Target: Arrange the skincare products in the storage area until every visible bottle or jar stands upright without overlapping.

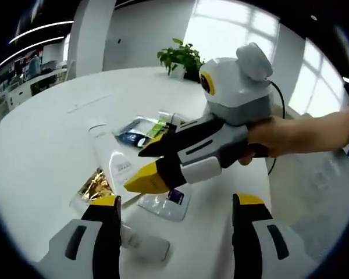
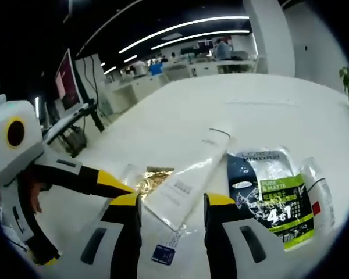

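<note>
A long white plastic squeeze tube (image 2: 189, 180) is seen lying flat on the white round table (image 2: 267, 110), its broad crimped end nearest the right gripper (image 2: 170, 203) and its narrow capped end pointing away. In the right gripper view the tube's near end sits between the two yellow-tipped jaws, which are spread wider than the tube with a gap showing on either side; the claw is released and nothing is grasped. In the left gripper view the same tube (image 1: 113, 157) is observed under the right gripper (image 1: 148, 165), which enters from the right in a person's hand (image 1: 267, 136). The left gripper (image 1: 175, 209) is held apart and empty, over a small white item that cannot be identified. Just right of the tube lies a dark blue and green sachet pack in clear wrap (image 2: 270, 195); just left lies a clear packet with gold contents (image 2: 151, 177); a flat clear packet bearing a small blue label (image 2: 163, 253) is at the near edge. The tube is judged light, soft-walled and smooth, liable to slip or flatten under pressure. A hold across its firmer body near the shoulder is advised over the thin crimp, with moderate closure. It is not yet upright.
</note>
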`<state>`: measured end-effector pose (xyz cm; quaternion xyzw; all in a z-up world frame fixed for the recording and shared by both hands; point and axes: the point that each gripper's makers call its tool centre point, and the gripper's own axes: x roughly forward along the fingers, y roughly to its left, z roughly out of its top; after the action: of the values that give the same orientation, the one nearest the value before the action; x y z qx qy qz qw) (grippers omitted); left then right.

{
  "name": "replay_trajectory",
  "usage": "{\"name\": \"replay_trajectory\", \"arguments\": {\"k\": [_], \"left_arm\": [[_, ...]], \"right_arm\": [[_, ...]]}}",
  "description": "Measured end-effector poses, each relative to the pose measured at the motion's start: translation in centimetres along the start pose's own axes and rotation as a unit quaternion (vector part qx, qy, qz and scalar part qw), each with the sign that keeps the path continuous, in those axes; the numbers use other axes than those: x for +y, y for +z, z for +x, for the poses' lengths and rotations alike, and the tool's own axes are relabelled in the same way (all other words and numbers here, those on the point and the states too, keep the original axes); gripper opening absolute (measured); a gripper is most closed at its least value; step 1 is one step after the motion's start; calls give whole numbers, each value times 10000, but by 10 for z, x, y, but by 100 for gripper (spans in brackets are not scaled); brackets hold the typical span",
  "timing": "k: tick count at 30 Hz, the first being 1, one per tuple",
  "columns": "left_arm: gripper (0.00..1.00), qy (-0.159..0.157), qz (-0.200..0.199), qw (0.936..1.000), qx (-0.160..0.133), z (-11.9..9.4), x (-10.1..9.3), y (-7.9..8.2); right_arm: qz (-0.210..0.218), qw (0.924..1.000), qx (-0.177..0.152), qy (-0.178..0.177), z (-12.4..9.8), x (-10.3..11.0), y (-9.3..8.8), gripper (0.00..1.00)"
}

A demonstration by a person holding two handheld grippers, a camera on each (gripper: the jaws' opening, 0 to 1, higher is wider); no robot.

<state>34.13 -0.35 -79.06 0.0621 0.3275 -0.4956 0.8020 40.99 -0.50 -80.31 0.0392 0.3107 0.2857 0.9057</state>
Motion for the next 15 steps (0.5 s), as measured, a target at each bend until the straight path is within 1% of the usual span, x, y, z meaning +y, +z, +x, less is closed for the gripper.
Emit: {"name": "replay_trajectory", "arguments": {"k": [5,10,15], "left_arm": [[70,-77,33,9999,104,8,6,-3],[70,-117,72,9996,241,12,10,-10],[69,-96,79,9997,231,12,11,-8]], "right_arm": [[88,9999,91,-48,1,-1,-6,42],[194,9998,81,-33,5,1,-8,40],[242,9997,60,-68,7,1,-7,41]]}}
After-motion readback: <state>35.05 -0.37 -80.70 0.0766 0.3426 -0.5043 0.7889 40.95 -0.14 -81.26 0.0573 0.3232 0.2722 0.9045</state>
